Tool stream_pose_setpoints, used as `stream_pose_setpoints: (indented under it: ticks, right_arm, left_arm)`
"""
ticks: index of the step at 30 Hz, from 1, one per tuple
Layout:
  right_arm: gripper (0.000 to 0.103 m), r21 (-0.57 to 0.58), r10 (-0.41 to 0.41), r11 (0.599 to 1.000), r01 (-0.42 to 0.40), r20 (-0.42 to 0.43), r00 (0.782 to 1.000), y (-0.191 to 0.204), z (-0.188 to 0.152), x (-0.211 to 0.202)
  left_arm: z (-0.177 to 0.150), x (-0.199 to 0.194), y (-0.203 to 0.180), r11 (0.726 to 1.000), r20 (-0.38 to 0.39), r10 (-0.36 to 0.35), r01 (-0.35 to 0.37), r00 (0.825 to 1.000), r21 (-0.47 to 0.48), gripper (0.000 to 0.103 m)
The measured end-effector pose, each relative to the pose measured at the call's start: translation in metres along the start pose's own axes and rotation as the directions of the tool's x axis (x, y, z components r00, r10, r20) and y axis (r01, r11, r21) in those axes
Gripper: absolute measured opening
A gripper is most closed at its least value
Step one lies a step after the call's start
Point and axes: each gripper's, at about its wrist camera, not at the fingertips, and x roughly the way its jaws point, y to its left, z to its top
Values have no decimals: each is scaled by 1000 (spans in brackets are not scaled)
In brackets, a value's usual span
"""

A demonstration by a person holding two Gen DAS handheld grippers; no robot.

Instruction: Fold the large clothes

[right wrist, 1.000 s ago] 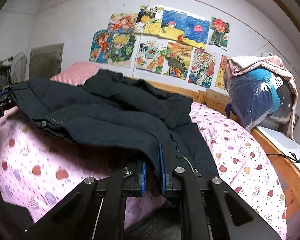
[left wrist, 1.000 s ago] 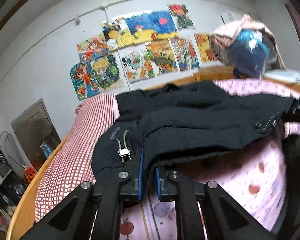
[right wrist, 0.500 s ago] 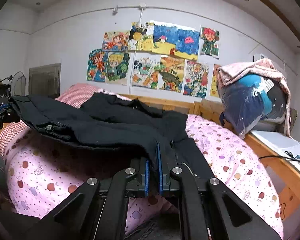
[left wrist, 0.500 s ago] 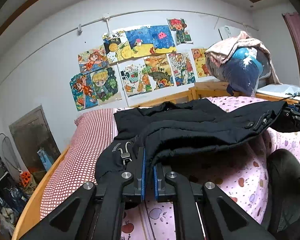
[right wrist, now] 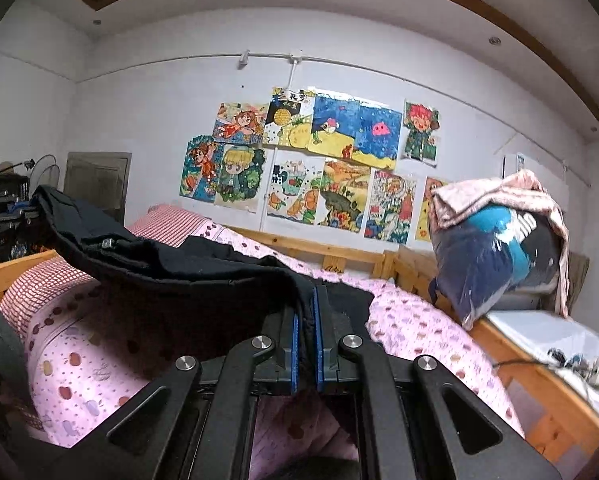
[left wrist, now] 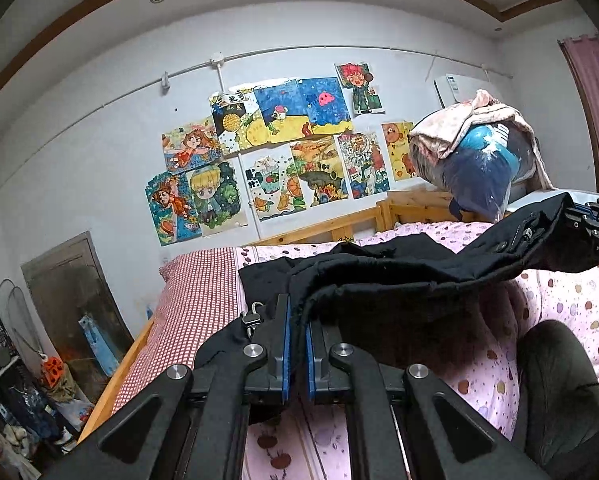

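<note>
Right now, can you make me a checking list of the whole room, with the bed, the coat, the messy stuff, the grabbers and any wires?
Surface: bed with pink dotted sheet and a red checked sheet.
Job's things: black jacket, near edge lifted, far part lying on the bed.
Clutter: bagged bundle under a pink cloth at the bed's right.
Grippers: left hand-held gripper and right hand-held gripper both shut on the jacket.
Cables: thin cable on the right-side ledge.
Surroundings: drawings on the wall, fan far left.
</note>
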Motion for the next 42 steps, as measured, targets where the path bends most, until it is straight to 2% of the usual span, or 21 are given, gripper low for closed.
stream_pose_setpoints:
  ticks: [4,10,19,32,42]
  right_arm:
    - [6,19,22,1000,-22,-2,1000,-9,23,18]
    - [6,32,49,998,-49,-2,999,-21,52,50]
    - [6,53,61,997,-61,12,998,-29,75,104]
    - [6,95,59,993,-62,36,998,-41,89,183]
    - [6,89,53,994,-57,50,997,-45,84,239]
  left_arm:
    - [18,13,3,1000,2,1,-1,1000,7,6]
    - [50,41,18,999,2,-15,15,1000,-32,6]
    - [80,91,27,999,2,1,-1,1000,-51,6]
    - [110,167,36,993,-21,0,-3,1000,-121,6]
    - [114,225,39,989,-37,11,-16,999,-146,6]
